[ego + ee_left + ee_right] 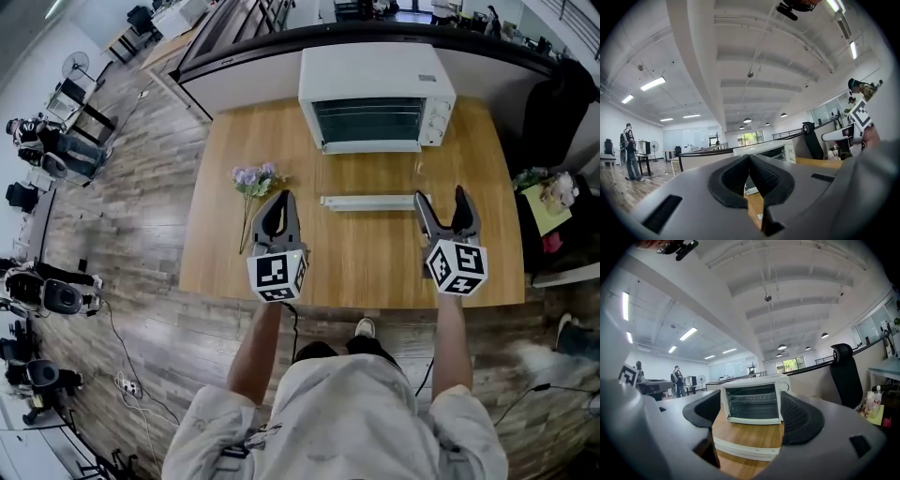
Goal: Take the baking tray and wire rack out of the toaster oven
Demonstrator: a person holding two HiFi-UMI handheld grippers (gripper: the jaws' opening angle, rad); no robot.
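The white toaster oven (375, 94) stands at the table's far edge, front toward me. In the right gripper view the oven (752, 401) shows a wire rack (752, 398) across its dark inside. A long white tray-like slab (367, 202) lies flat on the wood between the oven and my grippers, and it appears close below the jaws as the same slab (745, 446). My left gripper (278, 204) points at the oven with its pads together and nothing in them (749, 159). My right gripper (441, 202) stands open and empty, framing the oven (751, 404).
A sprig of purple flowers (253, 180) lies left of the left gripper. The wooden table (375, 267) ends just below the grippers. A black chair (553, 103) and a side surface with yellow paper (544, 206) stand to the right. A counter runs behind the oven.
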